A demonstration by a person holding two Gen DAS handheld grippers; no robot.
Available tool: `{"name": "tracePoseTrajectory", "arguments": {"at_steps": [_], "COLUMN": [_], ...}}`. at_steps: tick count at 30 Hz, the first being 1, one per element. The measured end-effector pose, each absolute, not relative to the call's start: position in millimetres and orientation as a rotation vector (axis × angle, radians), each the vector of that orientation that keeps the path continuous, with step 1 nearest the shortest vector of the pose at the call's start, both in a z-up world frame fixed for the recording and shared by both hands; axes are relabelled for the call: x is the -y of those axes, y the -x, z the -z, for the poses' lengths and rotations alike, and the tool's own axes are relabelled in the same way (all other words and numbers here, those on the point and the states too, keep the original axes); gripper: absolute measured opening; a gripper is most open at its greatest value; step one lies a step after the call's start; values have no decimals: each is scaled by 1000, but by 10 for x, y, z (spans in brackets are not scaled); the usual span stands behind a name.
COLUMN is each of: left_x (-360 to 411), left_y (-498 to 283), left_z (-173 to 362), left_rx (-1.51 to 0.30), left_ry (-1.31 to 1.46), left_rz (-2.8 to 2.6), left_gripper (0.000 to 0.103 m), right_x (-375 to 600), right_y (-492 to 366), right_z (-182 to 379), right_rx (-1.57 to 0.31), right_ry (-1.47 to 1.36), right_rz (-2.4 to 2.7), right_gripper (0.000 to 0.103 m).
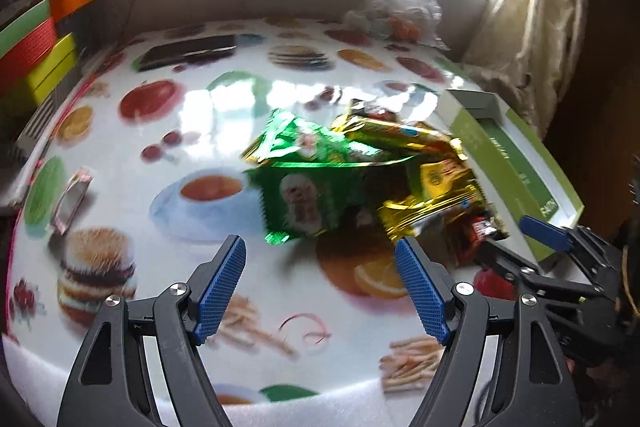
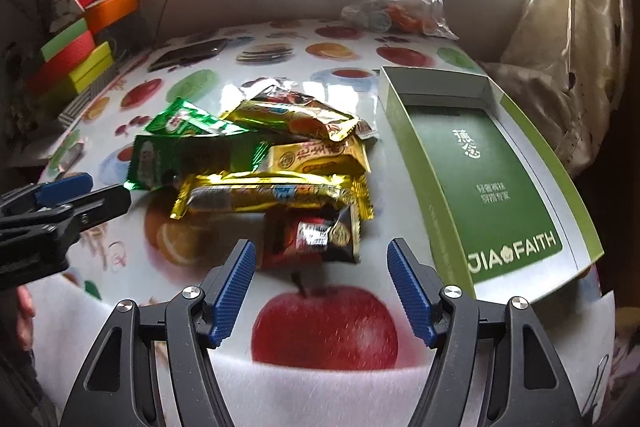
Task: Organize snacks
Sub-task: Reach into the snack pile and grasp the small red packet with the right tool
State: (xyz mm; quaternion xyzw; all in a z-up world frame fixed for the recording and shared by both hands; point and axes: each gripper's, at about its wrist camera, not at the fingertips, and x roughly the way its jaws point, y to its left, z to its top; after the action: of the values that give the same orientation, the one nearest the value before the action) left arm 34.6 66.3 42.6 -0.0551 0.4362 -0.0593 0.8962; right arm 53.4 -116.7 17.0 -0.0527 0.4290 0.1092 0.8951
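Your right gripper (image 2: 320, 285) and left gripper (image 1: 320, 291), both spread wide and empty, face the piled snack packets (image 2: 272, 167) you must sort into the green box (image 2: 480, 179) just beside them.

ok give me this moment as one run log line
left gripper open, empty | right gripper open, empty | snack pile on table | green box right of pile, no snacks inside

"JIA FAITH" in white on the green box (image 2: 486, 163), snack wrapper print too blurred to read

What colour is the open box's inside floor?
Dark green with white lettering on the box floor, clearest in the right wrist view.
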Motion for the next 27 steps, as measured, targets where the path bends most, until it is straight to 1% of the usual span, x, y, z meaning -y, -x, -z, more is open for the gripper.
{"name": "tracePoseTrajectory", "arguments": {"at_steps": [6,14,15,17,18,19,20,22,27], "left_x": [-519,-383,-374,-332,-314,-296,-274,-234,-120], "left_y": [-465,-575,-580,-606,-616,-626,-642,-657,-691], "left_z": [-445,-461,-466,-477,-479,-480,-479,-479,-448], "left_rx": [-910,-918,-917,-917,-919,-920,-924,-926,-936], "left_ry": [76,41,37,17,8,1,-9,-26,-68], "left_rz": [189,265,273,293,300,307,315,326,354], "left_gripper": [78,78,78,78,78,78,78,78,78], "right_x": [1237,1177,1171,1162,1156,1153,1155,1178,1221], "right_y": [-759,-804,-808,-793,-778,-763,-756,-739,-677], "right_z": [-82,-2,6,18,15,10,8,-5,-55], "right_rx": [-943,-958,-959,-955,-952,-950,-949,-948,-947], "right_ry": [34,95,106,132,141,144,146,133,107], "right_rz": [-215,-218,-216,-211,-217,-225,-225,-227,-257], "right_gripper": [66,66,64,53,46,42,41,35,28]}}
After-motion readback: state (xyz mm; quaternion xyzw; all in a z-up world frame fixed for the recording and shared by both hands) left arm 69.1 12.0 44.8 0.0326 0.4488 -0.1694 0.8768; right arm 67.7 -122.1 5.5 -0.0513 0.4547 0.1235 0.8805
